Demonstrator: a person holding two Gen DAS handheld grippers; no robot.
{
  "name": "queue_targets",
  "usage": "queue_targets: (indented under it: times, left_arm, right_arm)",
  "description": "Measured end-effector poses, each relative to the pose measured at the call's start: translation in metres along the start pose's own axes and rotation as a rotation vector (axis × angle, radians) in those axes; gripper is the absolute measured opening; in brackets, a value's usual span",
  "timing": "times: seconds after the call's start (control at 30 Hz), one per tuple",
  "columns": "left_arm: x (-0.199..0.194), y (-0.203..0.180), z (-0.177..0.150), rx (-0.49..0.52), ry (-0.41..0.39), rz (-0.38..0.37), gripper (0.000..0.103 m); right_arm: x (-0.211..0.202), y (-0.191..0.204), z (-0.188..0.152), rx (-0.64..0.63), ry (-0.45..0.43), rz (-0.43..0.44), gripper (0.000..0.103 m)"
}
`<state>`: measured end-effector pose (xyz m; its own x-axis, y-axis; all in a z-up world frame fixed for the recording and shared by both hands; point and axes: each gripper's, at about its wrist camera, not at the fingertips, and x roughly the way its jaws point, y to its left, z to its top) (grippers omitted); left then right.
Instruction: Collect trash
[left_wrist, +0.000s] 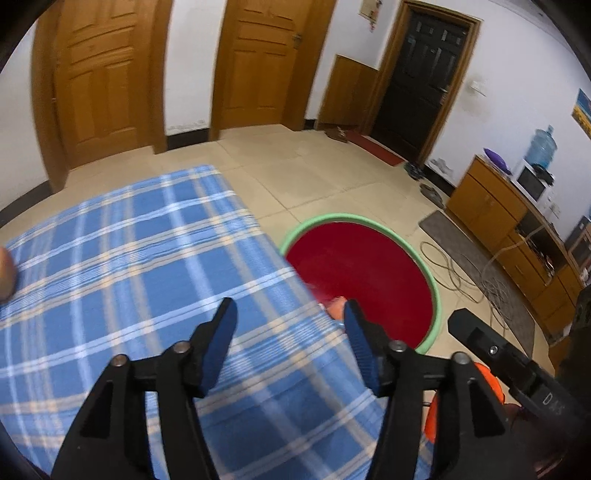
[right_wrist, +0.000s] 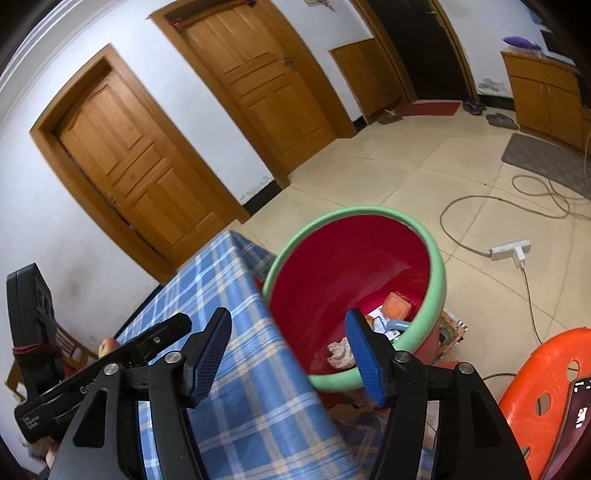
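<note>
A red bucket with a green rim (right_wrist: 369, 210) stands on the floor against the corner of a table under a blue plaid cloth (right_wrist: 229, 295). Inside it lie an orange box (right_wrist: 397, 304), crumpled white paper (right_wrist: 340, 352) and other scraps. My right gripper (right_wrist: 290, 317) is open and empty, with its right finger over the bucket's mouth and its left over the cloth. My left gripper (left_wrist: 291, 306) is open and empty above the plaid cloth (left_wrist: 129, 258), close to the table edge beside the bucket's rim (left_wrist: 354, 216). An orange scrap (left_wrist: 338, 308) shows past that edge.
An orange plastic stool (right_wrist: 546, 373) with a phone (right_wrist: 578, 413) on it stands at the right. A power strip (right_wrist: 509, 249) and loose cables (left_wrist: 454, 273) lie on the tiled floor. A wooden cabinet (left_wrist: 491, 206) lines the right wall, and wooden doors stand behind.
</note>
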<state>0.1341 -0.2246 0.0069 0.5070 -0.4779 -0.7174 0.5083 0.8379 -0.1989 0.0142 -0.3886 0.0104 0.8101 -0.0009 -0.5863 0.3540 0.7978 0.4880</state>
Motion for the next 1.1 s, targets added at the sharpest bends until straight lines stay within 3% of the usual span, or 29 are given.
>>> queue_targets:
  times: [0.1, 0.27, 0.37, 0.6, 1.1]
  left_arm:
    - [-0.020, 0.012, -0.008, -0.018, -0.025, 0.037, 0.066]
    - [-0.054, 0.031, -0.023, -0.064, -0.081, 0.124, 0.083]
    - [-0.075, 0.040, -0.034, -0.085, -0.111, 0.185, 0.084]
    - [-0.116, 0.055, -0.058, -0.127, -0.167, 0.340, 0.085]
    - [-0.165, 0.070, -0.097, -0.189, -0.215, 0.397, 0.085]
  right_arm:
    - [-0.005, 0.014, -0.007, -0.032, 0.006, 0.013, 0.068]
    - [-0.017, 0.036, -0.020, -0.093, 0.004, 0.025, 0.070]
    - [-0.025, 0.047, -0.028, -0.122, -0.007, 0.023, 0.076]
    - [-0.045, 0.072, -0.049, -0.186, -0.025, 0.043, 0.077]
    - [-0.075, 0.106, -0.087, -0.324, -0.067, 0.045, 0.077]
